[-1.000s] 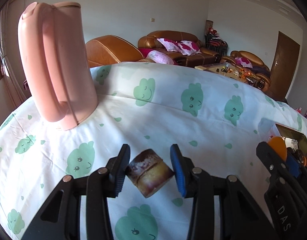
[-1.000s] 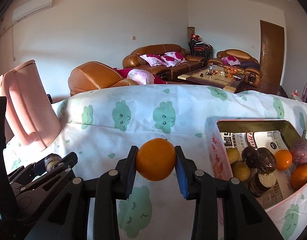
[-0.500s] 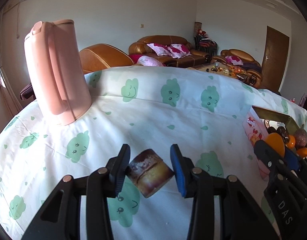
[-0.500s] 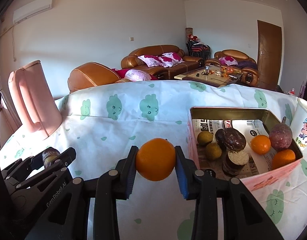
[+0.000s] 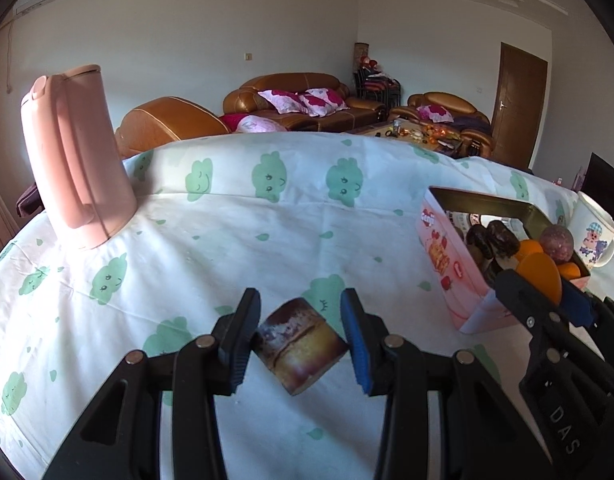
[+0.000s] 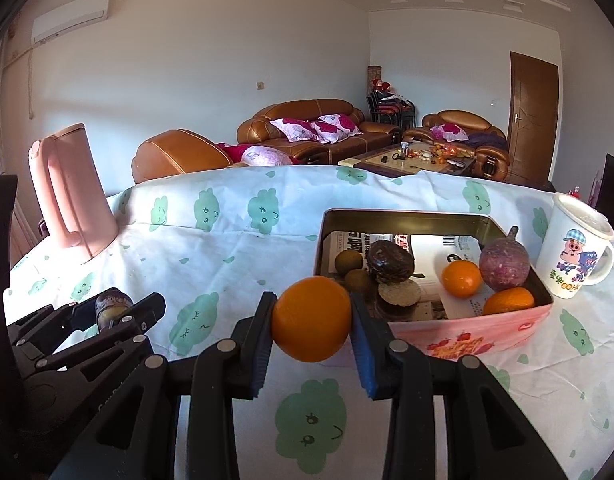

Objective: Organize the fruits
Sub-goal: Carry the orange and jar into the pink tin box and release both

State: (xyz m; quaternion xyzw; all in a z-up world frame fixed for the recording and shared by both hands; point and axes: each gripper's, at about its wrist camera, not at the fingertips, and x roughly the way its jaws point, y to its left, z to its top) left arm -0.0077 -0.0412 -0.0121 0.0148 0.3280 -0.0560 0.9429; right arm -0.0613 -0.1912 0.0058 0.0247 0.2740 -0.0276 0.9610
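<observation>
Beside the pink tin [image 6: 467, 338], on its near left, the right gripper [image 6: 311, 330] is clamped on an orange [image 6: 311, 318], and further left the left gripper [image 5: 301, 338] pinches a brown mottled fruit [image 5: 301, 344] above the cloth. Both await placing, by my judgement; most sorting looks done. Inside the tin I count two oranges, two small brown fruits, one purple fruit [image 6: 504, 258] and a dark stack I cannot identify.

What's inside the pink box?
In the pink box: two oranges, a purple fruit, a dark wrinkly fruit, small brownish ones, printed paper underneath. Its near corner is hidden.
</observation>
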